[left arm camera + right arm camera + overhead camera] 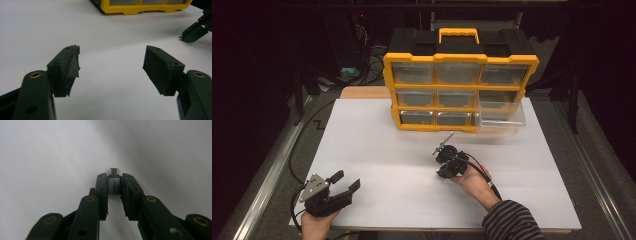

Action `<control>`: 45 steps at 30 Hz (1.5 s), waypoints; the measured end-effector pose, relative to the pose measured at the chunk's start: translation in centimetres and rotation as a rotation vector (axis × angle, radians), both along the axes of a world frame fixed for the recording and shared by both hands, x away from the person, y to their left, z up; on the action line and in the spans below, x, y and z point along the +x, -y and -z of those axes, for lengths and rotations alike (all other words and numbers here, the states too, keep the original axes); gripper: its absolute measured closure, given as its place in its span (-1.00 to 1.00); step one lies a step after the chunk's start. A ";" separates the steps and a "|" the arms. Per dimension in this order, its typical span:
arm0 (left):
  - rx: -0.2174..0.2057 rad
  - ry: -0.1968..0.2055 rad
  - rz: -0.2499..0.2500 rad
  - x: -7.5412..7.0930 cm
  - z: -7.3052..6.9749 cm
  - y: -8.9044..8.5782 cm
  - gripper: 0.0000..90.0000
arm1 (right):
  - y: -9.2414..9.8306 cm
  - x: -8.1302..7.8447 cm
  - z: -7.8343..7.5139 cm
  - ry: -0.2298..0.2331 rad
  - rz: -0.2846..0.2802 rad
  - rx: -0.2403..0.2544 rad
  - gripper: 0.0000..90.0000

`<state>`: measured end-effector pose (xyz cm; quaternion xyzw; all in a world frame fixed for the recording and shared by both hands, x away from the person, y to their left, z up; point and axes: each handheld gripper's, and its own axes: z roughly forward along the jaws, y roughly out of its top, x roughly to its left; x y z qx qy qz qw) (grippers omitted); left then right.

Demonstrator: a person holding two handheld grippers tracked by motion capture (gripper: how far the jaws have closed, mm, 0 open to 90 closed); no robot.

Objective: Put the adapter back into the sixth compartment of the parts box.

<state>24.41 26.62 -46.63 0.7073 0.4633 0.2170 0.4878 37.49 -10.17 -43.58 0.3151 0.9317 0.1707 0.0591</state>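
Observation:
A small grey USB adapter lies on the white tabletop between the jaws of my right gripper. Both pads press on its sides and its metal plug sticks out past the fingertips. From above, the right gripper rests low on the table's middle and points toward the cabinet; the adapter is too small to make out there. My left gripper is at the near left, held by a hand. Its jaws stand wide apart with nothing between them.
A yellow and black drawer cabinet stands at the back of the white table. Its bottom right clear drawer is pulled out. The right gripper shows far right in the left gripper view. Cables trail from both grippers.

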 end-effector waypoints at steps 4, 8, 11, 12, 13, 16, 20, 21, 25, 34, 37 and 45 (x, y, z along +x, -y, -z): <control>0.001 -0.002 0.003 0.0 0.0 0.0 -0.34 | 0.4 -0.1 -0.3 0.003 0.004 0.010 0.71; 0.000 -0.004 0.004 0.0 0.0 0.0 -0.34 | 0.9 -0.2 -0.5 0.002 0.019 0.019 0.71; 0.000 -0.005 0.005 0.0 0.0 0.0 -0.34 | 1.4 -0.4 -0.6 0.007 0.022 0.031 0.71; 0.000 -0.005 0.005 0.0 0.0 0.0 -0.34 | 1.6 -0.4 -0.6 0.008 0.022 0.030 0.71; 0.000 -0.005 0.005 0.0 0.0 0.0 -0.34 | 1.7 -0.5 -0.6 0.010 0.023 0.033 0.71; 0.000 -0.006 0.005 0.0 0.0 0.0 -0.34 | 2.2 -0.6 -0.7 0.011 0.026 0.028 0.71; -0.002 -0.005 0.003 0.0 0.0 0.0 -0.34 | 3.0 -0.9 -0.7 0.015 0.037 0.029 0.71; -0.002 -0.006 0.003 0.0 0.0 0.0 -0.34 | 3.2 -1.0 -0.7 0.012 0.045 0.030 0.71; -0.002 -0.005 0.004 0.0 0.0 0.0 -0.34 | 4.0 -1.2 -0.9 0.019 0.053 0.041 0.71; 0.003 -0.008 0.006 0.0 0.1 0.0 -0.34 | 6.1 -2.0 -0.9 0.016 0.087 0.071 0.71; 0.002 -0.006 0.006 0.0 0.1 0.0 -0.34 | 6.8 -2.2 -0.9 0.019 0.093 0.082 0.71; 0.008 -0.006 0.008 0.0 0.1 0.1 -0.34 | 9.0 -2.9 -1.0 0.035 0.136 0.120 0.71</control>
